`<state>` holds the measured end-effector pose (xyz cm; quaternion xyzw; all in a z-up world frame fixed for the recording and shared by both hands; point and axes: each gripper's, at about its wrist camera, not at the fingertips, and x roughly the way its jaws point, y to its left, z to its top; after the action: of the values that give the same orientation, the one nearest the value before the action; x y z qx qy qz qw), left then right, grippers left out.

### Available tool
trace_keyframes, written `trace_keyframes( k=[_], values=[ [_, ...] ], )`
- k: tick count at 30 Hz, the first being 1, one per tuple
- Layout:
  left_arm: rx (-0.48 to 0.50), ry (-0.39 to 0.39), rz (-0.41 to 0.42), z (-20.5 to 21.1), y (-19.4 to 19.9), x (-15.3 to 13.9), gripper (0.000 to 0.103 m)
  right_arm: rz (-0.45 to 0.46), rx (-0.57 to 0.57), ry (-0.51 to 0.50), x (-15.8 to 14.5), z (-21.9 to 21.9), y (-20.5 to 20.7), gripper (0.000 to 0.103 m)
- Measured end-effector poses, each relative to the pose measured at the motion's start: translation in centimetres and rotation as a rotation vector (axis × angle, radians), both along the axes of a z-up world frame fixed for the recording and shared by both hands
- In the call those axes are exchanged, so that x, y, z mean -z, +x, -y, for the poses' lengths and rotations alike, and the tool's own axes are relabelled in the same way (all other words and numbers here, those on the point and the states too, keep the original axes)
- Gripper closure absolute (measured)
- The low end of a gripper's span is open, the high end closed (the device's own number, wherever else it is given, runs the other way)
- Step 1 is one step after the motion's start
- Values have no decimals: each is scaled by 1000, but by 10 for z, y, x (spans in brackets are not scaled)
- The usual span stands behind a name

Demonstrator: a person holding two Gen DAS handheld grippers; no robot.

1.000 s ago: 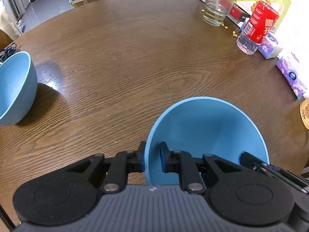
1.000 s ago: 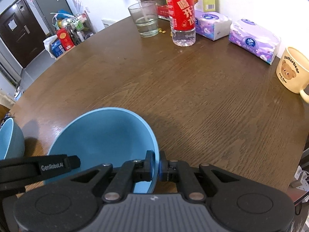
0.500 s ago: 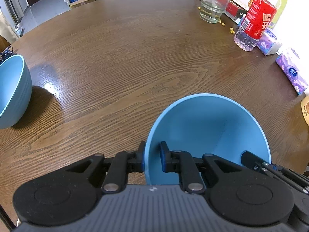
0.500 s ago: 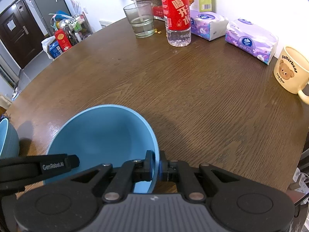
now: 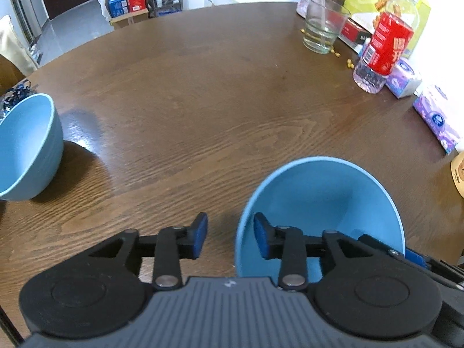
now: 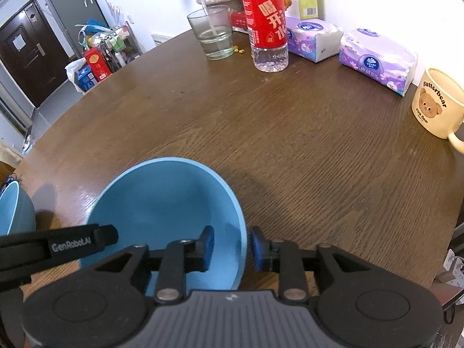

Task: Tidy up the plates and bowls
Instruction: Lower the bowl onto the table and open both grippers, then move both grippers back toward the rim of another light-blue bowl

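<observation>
A blue bowl (image 5: 322,200) stands on the brown wooden table (image 5: 203,101) near its front edge. My left gripper (image 5: 230,236) straddles the bowl's left rim. Its jaws are opening, with one pad outside the wall, one inside, and neither pressing. My right gripper (image 6: 232,246) straddles the right rim of the same bowl (image 6: 162,200), also opening, with its pads off the wall. A second blue bowl (image 5: 26,148) sits upright at the table's left side, apart from both grippers. It also shows at the left edge of the right wrist view (image 6: 11,211).
Along the far right rim stand a drinking glass (image 6: 213,33), a red-labelled water bottle (image 6: 266,26), two purple tissue packs (image 6: 377,61) and a cream bear mug (image 6: 435,107). Green and red boxes stand behind them. Small yellow crumbs lie by the glass.
Both grippers were shut on the bowl's rim, one on each side. Their jaws have now parted and let go of it. The bowl stays where it was.
</observation>
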<state>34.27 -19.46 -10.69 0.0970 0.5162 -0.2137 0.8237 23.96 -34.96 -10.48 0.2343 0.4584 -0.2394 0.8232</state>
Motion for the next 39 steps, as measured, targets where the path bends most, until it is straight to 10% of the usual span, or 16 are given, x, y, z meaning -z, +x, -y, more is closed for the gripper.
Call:
trace_keyframes(
  k=[11,39],
  values=[
    [-42,-31,119,-39,-4,-30,11,36,24,-28,-19,-14,-10,0],
    [-150,-155,212,-199,-16,-103,0,87,-58,-108,-84,-138,-27,0]
  ],
)
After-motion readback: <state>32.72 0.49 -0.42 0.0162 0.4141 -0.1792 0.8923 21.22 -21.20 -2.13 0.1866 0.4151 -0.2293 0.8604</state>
